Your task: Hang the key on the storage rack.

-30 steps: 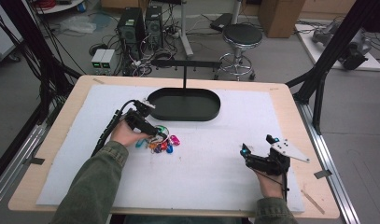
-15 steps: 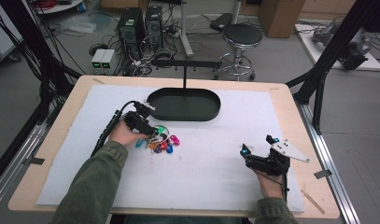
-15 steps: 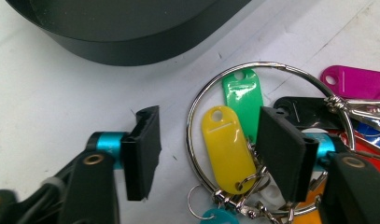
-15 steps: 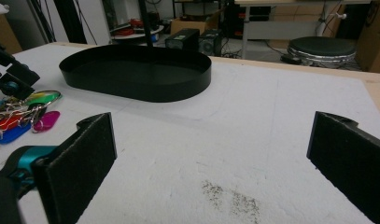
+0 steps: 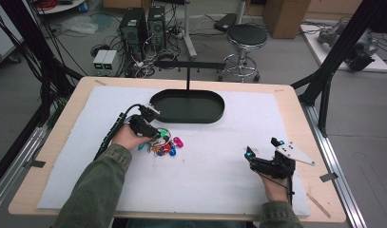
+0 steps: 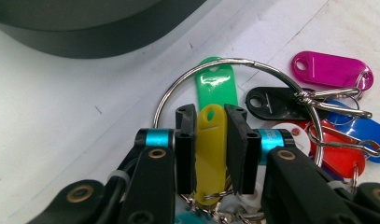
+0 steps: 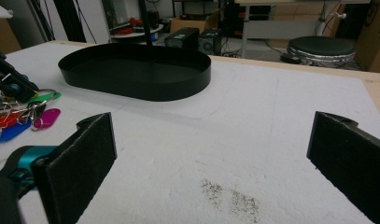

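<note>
Desk [image 5: 219,156] of pale wood under white foam carries an empty black oval tray [image 5: 187,106]; just before it, left tongs [image 6: 211,135] pinch the yellow plastic tag [image 6: 210,140] of an unlifted key bunch, right tongs [image 7: 211,154] gaping idle.

Glossy plastic tags [image 6: 211,135], shiny metal ring [image 6: 234,63], matt black tray [image 5: 187,106].

Left gripper shifts a touch at the key tags

Over the last second the left gripper [image 5: 150,124] has edged slightly nearer the black oval tray [image 5: 187,106], its jaws now closed against a yellow tag [image 6: 210,140] of the coloured key-tag bunch [image 5: 163,145], which looks a little more gathered under it
</note>
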Demonstrator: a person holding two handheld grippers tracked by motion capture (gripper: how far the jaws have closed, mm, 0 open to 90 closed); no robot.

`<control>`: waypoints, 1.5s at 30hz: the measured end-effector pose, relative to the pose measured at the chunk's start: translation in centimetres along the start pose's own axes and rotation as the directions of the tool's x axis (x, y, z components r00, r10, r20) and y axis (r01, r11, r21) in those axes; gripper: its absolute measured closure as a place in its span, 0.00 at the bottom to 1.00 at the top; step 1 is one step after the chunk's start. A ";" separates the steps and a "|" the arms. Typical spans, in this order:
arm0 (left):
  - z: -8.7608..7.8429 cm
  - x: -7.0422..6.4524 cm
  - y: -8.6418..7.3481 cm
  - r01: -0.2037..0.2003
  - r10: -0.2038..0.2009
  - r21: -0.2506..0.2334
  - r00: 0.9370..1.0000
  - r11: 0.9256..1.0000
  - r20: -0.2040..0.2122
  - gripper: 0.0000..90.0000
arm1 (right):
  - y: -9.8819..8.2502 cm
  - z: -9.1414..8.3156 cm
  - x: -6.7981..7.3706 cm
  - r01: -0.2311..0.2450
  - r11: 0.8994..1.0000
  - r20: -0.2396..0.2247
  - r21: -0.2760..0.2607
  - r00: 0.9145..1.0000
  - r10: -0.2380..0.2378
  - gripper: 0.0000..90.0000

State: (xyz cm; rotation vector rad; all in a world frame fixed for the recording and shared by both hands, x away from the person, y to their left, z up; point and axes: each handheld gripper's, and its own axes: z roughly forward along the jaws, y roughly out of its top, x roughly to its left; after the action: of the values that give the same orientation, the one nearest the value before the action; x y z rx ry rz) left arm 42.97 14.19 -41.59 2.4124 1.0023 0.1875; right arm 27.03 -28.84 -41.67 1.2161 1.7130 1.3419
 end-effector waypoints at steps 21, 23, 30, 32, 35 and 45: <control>-2.1 -0.1 0.0 -0.035 0.037 -0.094 0.999 0.995 0.015 0.95 | 0.0 0.0 0.0 0.005 1.000 0.001 -0.004 1.000 -0.005 0.00; -2.6 -0.2 0.0 -0.038 0.039 -0.119 0.999 0.992 0.003 0.95 | 0.0 -0.1 0.0 0.004 1.000 0.001 -0.004 1.000 -0.004 0.00; -4.2 -0.3 0.1 -0.032 0.032 -0.174 0.999 0.984 -0.005 0.96 | 0.1 -0.2 -0.2 -0.006 1.000 0.004 -0.021 1.000 0.006 0.00; -4.5 -0.2 0.1 -0.034 0.034 -0.179 0.999 0.983 -0.005 0.97 | 0.1 -0.2 -0.1 -0.008 1.000 0.003 -0.019 1.000 0.008 0.00; -5.0 -0.2 0.1 -0.025 0.025 -0.199 1.000 0.980 -0.005 0.97 | 0.1 -0.1 -0.1 0.000 1.000 -0.001 -0.019 1.000 0.000 0.00; -7.0 -0.3 0.6 0.008 0.000 -0.267 1.000 0.964 0.028 0.97 | 0.1 -0.2 -0.1 -0.009 1.000 -0.005 -0.021 1.000 0.009 0.00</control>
State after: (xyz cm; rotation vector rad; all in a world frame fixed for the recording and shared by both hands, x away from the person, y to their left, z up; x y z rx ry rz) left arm 40.97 16.49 -35.31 2.1622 0.9064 0.2686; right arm 26.94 -28.98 -41.57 1.2110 1.6947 1.3655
